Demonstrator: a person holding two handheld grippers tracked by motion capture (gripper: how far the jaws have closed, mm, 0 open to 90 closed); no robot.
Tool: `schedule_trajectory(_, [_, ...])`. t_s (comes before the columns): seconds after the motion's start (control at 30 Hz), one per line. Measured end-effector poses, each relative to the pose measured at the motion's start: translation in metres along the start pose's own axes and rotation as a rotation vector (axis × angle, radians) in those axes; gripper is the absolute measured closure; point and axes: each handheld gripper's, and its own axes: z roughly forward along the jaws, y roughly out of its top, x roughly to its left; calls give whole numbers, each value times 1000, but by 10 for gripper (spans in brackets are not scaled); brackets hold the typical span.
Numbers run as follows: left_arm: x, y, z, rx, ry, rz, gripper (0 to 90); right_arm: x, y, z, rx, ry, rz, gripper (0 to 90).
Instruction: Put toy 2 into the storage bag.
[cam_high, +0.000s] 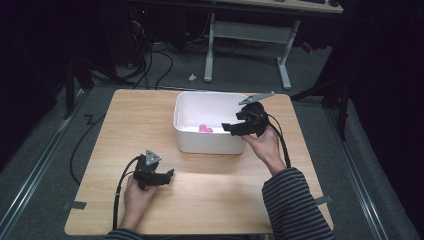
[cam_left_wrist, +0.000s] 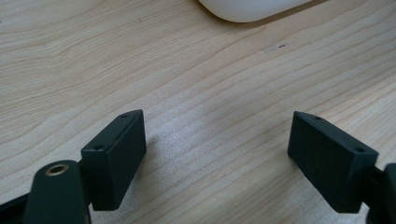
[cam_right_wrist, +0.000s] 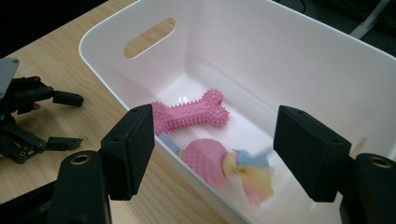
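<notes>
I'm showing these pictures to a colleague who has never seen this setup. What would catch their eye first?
Probably the white tub at the far middle of the wooden table, with bright toys inside: a pink spiky bone and, nearer the camera, a pink ball with blurred blue and yellow parts. Next, the right gripper held over the tub's right end, jaws apart and empty, while the left gripper rests near the table's front left, jaws wide.
</notes>
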Motion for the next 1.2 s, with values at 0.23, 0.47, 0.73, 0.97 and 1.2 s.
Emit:
schedule_trajectory(0.23, [0,0,0,0,0,0,196,-14,-18,-25,-40,-31,36,311])
schedule_trajectory(0.47, [0,0,0,0,0,0,197,-23,-32,-45,-65,-61,65,335])
schedule_trajectory(0.73, [0,0,0,-1,0,-1,197,-29,-44,-61,-91,-79,85,343])
schedule_trajectory(0.97, [0,0,0,0,1,0,197,-29,-55,-76,-97,-111,96,355])
schedule_trajectory(1.2, [0,0,0,0,0,0,197,-25,-66,-89,-123,-132,97,371])
